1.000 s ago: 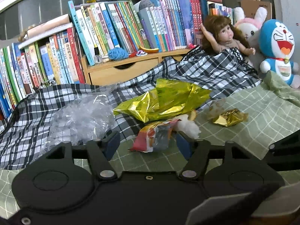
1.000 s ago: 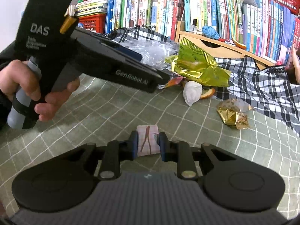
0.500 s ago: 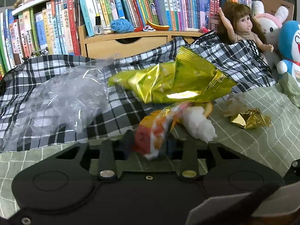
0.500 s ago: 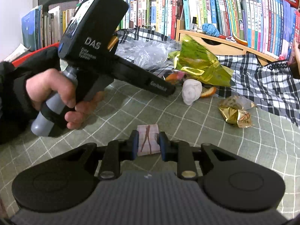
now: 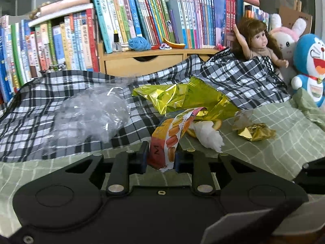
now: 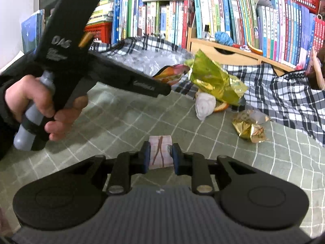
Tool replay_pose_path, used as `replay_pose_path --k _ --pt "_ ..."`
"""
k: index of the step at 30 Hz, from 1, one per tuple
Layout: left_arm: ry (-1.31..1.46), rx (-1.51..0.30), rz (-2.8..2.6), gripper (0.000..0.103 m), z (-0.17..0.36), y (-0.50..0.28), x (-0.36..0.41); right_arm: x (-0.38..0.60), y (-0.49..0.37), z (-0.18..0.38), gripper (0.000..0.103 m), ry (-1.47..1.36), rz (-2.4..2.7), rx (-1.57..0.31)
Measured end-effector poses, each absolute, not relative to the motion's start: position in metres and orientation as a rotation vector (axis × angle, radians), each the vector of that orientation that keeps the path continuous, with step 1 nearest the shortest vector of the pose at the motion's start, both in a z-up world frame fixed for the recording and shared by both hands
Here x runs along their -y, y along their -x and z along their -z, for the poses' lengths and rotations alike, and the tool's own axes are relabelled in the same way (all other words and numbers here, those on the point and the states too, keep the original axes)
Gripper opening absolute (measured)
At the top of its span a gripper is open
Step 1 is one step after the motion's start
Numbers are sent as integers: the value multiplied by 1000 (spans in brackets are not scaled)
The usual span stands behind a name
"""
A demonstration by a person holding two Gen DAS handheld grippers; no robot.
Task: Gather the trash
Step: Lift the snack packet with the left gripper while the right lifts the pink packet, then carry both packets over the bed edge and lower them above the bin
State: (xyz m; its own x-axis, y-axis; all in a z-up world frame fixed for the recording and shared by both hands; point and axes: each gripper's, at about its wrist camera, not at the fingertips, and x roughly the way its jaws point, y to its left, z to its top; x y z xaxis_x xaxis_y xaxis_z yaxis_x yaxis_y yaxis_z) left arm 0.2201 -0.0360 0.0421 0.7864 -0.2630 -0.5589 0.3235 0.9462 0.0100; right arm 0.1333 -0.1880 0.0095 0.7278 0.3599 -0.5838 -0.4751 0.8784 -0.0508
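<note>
An orange-and-red snack wrapper (image 5: 172, 134) printed with macarons sits between the pads of my left gripper (image 5: 160, 158), whose jaws are closing and pressing on it. From the right wrist view, the same wrapper (image 6: 168, 74) sticks out beyond the hand-held left tool (image 6: 130, 79). My right gripper (image 6: 161, 158) is shut on a small pink paper (image 6: 160, 144) just above the green checked sheet (image 6: 121, 122). A gold-green foil bag (image 5: 189, 99), a white tissue wad (image 5: 207, 134), an orange peel (image 5: 216, 124), a crumpled gold wrapper (image 5: 256, 134) and a clear plastic bag (image 5: 87, 113) lie ahead.
A black-and-white plaid cloth (image 5: 233, 77) covers the far part of the bed. Behind it stand rows of books (image 5: 142, 20) and a wooden drawer shelf (image 5: 142, 63). A doll (image 5: 258, 42) and plush toys (image 5: 308, 65) sit at the right.
My left gripper went from wide open around the snack wrapper to closed on it, and the wrapper now stands up between the pads. My right gripper stayed put, still holding the pink paper.
</note>
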Motion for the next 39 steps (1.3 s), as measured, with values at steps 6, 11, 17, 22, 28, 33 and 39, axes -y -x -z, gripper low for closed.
replay_pose_path --k 6,11,17,22,28,33,39 --pt "-52 -592 296 23 -60 -185 13 185 -115 -23 27 200 -473 -586" --pt "-40 -555 286 23 -77 -132 -9 183 -85 -32 28 197 -492 -579" --pt "-7 -549 274 24 -90 -64 -33 178 -49 -39 28 206 -515 -577" --pt "-13 -557 260 24 -91 -12 -49 174 -19 -42 28 205 -535 -572" --pt "-32 -541 246 24 -93 48 -58 166 20 -44 29 210 -563 -561" --pt "-10 -556 256 25 -87 85 -59 163 46 -43 30 220 -586 -568" --pt "-27 -591 288 25 -73 134 -54 166 80 -36 30 223 -601 -585"
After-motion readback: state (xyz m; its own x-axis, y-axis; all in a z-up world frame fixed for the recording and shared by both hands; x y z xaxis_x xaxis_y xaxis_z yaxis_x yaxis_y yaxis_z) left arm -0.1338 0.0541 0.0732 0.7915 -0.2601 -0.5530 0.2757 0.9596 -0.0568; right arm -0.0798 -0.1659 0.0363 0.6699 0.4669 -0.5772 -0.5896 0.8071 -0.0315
